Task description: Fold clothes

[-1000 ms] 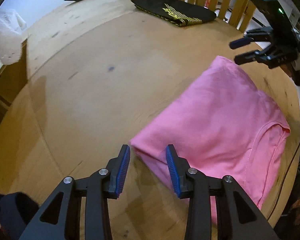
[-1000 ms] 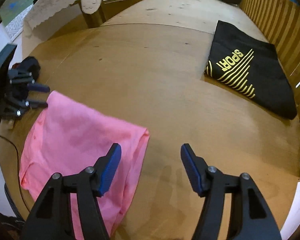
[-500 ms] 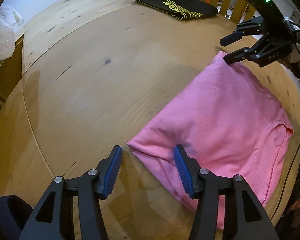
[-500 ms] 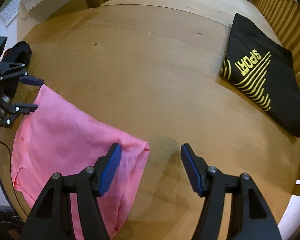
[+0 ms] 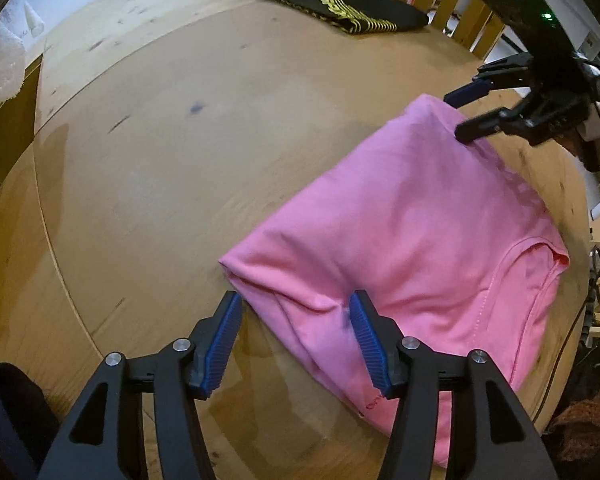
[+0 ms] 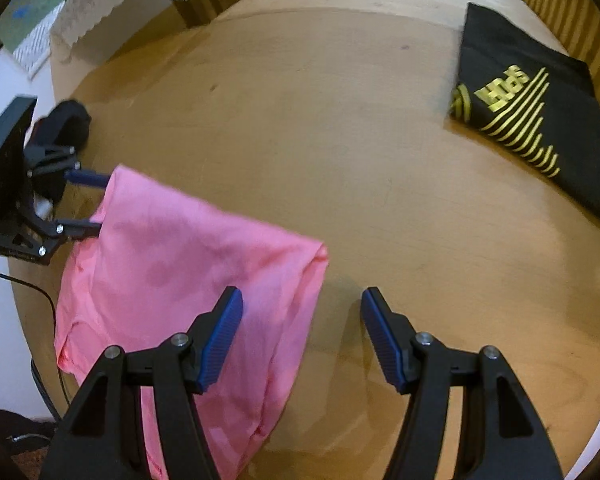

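Wooden table (image 5: pixel 220 128) holds one folded black shirt (image 6: pixel 540 112); my pink shirt (image 5: pixel 412 240) lies part-folded, both grippers (image 5: pixel 296 344) (image 6: pixel 302 338) spread wide at its corners.

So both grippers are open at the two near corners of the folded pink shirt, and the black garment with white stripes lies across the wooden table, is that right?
Nearly: the stripes are yellow, not white, as the right wrist view shows on the black garment. The rest holds: left gripper and right gripper are open at corners of the folded pink shirt on the wooden table.
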